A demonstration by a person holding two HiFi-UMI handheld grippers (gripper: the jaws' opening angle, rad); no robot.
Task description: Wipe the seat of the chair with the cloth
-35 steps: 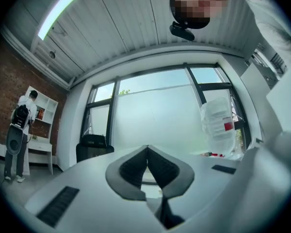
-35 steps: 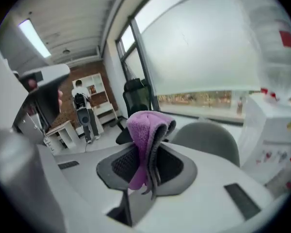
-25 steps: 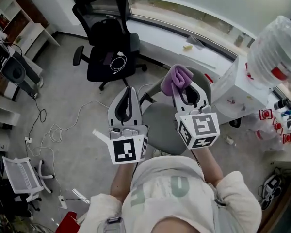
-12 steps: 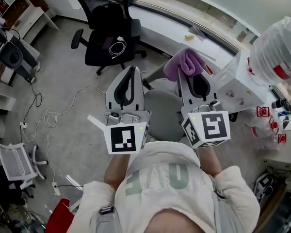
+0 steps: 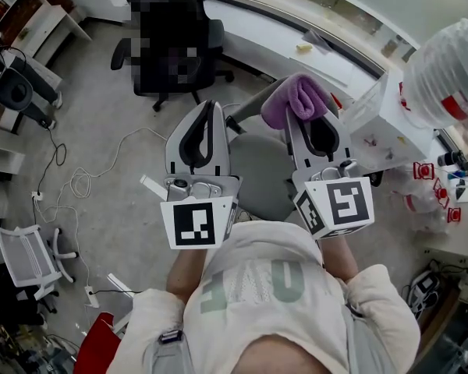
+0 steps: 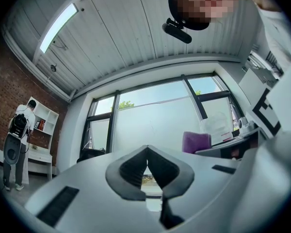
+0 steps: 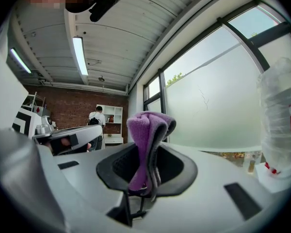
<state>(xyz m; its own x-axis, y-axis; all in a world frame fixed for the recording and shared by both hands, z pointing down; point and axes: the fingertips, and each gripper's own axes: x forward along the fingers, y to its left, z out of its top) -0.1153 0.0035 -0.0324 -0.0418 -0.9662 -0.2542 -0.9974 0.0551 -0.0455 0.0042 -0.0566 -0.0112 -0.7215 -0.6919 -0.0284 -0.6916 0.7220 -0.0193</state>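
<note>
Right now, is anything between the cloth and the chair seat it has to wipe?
Nothing visible does. The purple cloth is clamped in the right claw, held above the grey chair seat, whose visible surface is bare. The left claw, shut and empty, sits off to the seat's left.

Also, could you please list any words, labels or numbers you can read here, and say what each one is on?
Shirt: large pale letters, perhaps "OF", foreshortened and not certain.
Water bottle: red label, too blurred to read.
Small red-marked containers: print too small to read.
Nothing else legible in any view.
</note>
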